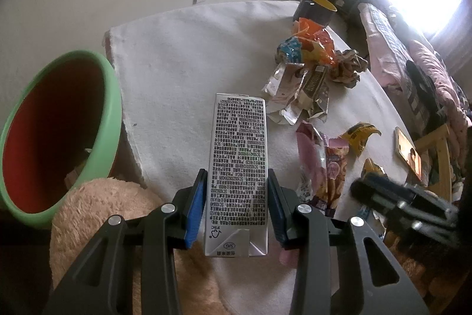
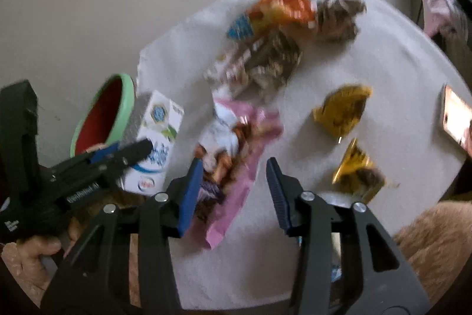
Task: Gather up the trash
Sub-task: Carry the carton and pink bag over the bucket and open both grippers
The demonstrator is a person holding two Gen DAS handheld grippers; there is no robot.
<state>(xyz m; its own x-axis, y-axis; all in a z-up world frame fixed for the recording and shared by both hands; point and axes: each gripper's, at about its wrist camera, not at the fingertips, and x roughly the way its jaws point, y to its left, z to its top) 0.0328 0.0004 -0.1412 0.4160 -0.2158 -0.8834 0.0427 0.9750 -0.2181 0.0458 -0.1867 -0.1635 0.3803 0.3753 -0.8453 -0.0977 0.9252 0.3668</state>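
Observation:
My left gripper (image 1: 236,191) is shut on a white milk carton (image 1: 239,167), its blue pads pressing both sides; the carton is lifted over the table's near edge. In the right wrist view the carton (image 2: 156,138) sits in the left gripper (image 2: 129,152) beside the green bin (image 2: 101,114). My right gripper (image 2: 234,176) is open above a pink snack wrapper (image 2: 233,155). The green bin with a red inside (image 1: 59,132) stands left of the table. More wrappers lie on the white cloth: an orange-and-blue pile (image 1: 306,49) and yellow pieces (image 1: 361,138).
A dark mug with a yellow inside (image 1: 317,9) stands at the table's far edge. A phone (image 1: 408,152) lies at the right edge. A tan fluffy cushion (image 1: 97,214) is below the near edge. A bed with clothes (image 1: 413,64) is to the right.

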